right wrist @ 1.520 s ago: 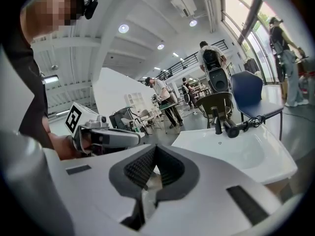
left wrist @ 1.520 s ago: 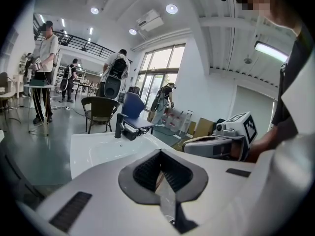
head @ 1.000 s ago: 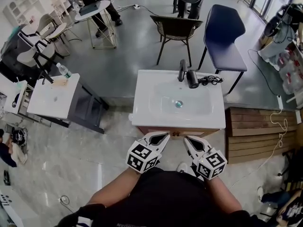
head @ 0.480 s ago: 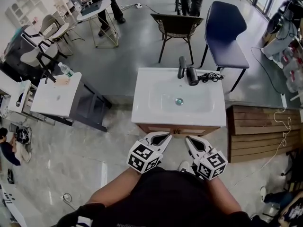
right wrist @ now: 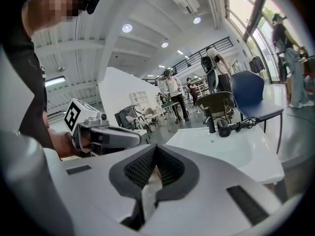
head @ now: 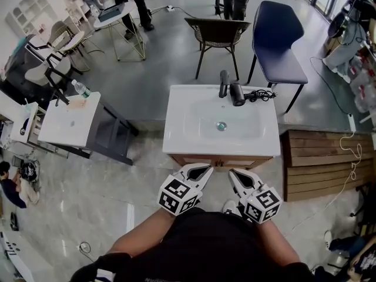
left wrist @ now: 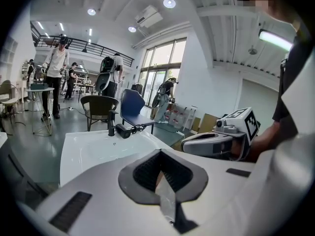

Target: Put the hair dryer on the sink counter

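The black hair dryer [head: 237, 94] lies on the back rim of the white sink counter [head: 182, 140], just right of the dark faucet [head: 222, 82], its cord [head: 259, 96] coiled beside it. My left gripper [head: 197, 171] and right gripper [head: 237, 177] hover side by side short of the counter's front edge, both shut with nothing in them. In the left gripper view the hair dryer [left wrist: 123, 130] rests far off beyond the closed jaws of that gripper [left wrist: 160, 168]. The right gripper view shows the hair dryer [right wrist: 224, 128] past its own gripper [right wrist: 155, 168].
Behind the counter stand a wicker chair [head: 217, 33] and a blue chair [head: 276, 40]. A second white vanity [head: 59, 131] with a water bottle [head: 80, 89] stands to the left. A wooden platform [head: 323, 163] lies to the right. People stand at tables far back.
Neither gripper nor the hair dryer has moved. Only the people at the far tables have shifted, and the view has drifted slightly.
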A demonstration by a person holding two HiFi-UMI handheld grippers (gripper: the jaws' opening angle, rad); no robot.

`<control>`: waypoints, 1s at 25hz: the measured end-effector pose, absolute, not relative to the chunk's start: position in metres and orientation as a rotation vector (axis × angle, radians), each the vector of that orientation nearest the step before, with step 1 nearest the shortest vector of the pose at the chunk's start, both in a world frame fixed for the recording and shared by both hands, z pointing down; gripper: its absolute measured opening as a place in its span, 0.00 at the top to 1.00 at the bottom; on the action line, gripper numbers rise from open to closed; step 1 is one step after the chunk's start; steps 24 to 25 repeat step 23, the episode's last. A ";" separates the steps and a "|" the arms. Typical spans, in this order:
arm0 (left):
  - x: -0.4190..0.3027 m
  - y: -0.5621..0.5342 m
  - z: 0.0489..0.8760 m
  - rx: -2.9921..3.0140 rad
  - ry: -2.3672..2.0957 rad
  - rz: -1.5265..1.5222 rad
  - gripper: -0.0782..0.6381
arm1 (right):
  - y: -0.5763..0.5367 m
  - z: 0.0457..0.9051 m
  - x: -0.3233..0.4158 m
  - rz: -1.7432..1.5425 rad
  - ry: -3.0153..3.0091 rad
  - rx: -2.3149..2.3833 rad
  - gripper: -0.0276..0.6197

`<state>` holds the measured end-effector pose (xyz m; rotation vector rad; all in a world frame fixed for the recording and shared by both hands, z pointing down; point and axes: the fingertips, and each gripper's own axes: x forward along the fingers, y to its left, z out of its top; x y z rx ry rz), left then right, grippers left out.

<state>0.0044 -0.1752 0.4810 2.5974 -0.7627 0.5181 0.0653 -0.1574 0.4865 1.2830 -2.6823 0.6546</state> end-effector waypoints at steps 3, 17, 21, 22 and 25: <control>0.005 -0.174 0.482 2.599 -0.759 0.518 0.89 | -0.157 0.488 0.065 0.655 -2.679 1.284 0.95; 0.004 -0.172 0.481 2.608 -0.748 0.520 0.89 | -0.154 0.491 0.064 0.648 -2.659 1.283 0.95; 0.005 -0.174 0.478 2.608 -0.747 0.521 0.89 | -0.156 0.487 0.065 0.651 -2.660 1.280 0.95; 0.005 -0.175 0.477 2.608 -0.746 0.521 0.89 | -0.157 0.486 0.065 0.651 -2.660 1.280 0.95; 0.005 -0.176 0.476 2.608 -0.745 0.521 0.89 | -0.158 0.485 0.065 0.650 -2.661 1.279 0.95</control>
